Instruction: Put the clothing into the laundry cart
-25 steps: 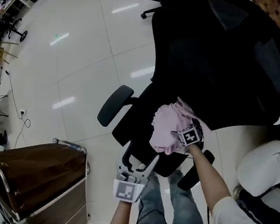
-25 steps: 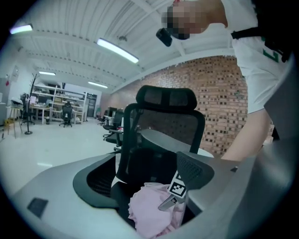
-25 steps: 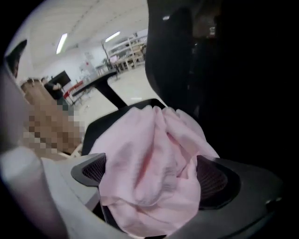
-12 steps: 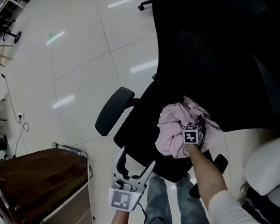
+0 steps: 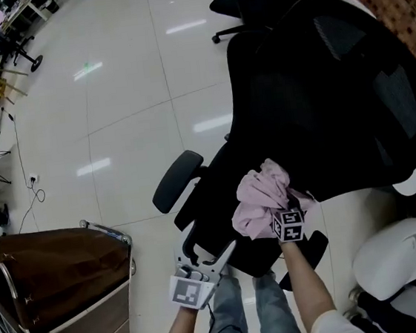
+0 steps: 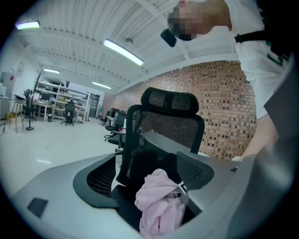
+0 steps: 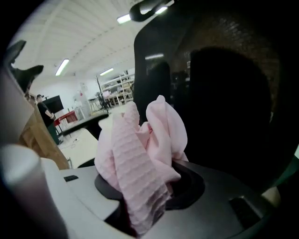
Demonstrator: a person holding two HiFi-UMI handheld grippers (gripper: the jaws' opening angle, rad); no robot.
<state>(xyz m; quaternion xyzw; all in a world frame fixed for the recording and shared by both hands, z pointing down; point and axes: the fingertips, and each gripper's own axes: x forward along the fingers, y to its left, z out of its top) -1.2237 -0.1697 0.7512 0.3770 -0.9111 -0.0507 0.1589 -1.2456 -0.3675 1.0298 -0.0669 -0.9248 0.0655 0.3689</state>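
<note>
The step in hand is judged to be the pick-up. The pink clothing (image 5: 258, 197) is clamped by the right gripper (image 5: 279, 215) over the seat of the black office chair (image 5: 335, 103), and the carry to the cart is not yet begun.

In the right gripper view the jaws are seen pressed onto a bunched fold of the ribbed fabric, which stands up between them in a loose heap. The rest of the garment is seen in the left gripper view hanging below the grip, down towards the seat. Whether its lower edge is clear of the seat cannot be told.

The left gripper (image 5: 205, 253) is held low in front of the chair, just beside the near armrest (image 5: 177, 180). Its jaws are spread apart and nothing is caught between them – only the chair and the garment are seen beyond them.

The laundry cart (image 5: 55, 261), lined in brown, stands to the person's left on the tiled floor (image 5: 125, 97). It is well apart from the chair, and its open top is only partly in view.

For the next move, it is judged that the garment must be raised free of the seat and armrest. It must then be swung leftward past the open left gripper and brought over the cart's rim before the grip is let go. A trailing end may be caught on the armrest – the free gripper could be used to gather it.
</note>
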